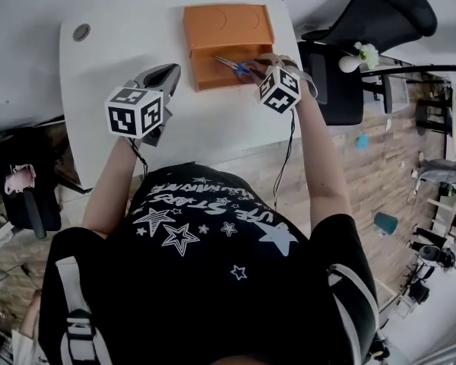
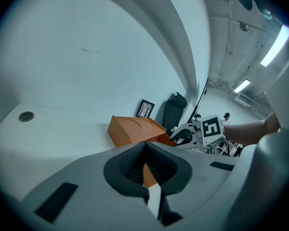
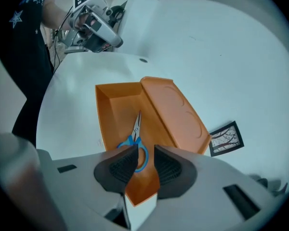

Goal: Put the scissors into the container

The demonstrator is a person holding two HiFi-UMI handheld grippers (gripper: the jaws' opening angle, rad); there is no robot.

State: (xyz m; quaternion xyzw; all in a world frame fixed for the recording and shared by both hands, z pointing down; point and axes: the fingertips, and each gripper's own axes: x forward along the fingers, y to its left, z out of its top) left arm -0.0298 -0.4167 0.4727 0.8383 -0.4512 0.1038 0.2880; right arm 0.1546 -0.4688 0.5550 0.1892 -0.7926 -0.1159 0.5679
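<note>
**Scissors, position:** flat on the floor of the orange container. The container sits on the white desk with its lid folded back.

**Long axis:** along the length of the tray. The blades point away from the right gripper, and the blue handle loops lie at the end nearest it.

**Right gripper:** fingers a little apart, poised directly over the handle end. One loop shows through the gap, and one pad overlaps the loop's edge as seen. No pinch is evident, though light contact cannot be ruled out.

**Left gripper:** fingers closed pad to pad and empty. It is held above the desk near the container's left side, clear of it and aimed toward it.

**Assessment:** placement appears complete. The right gripper is the nearer one. Its next move is probably a withdrawal off the handle end, and the risk is snagging a loop.
</note>
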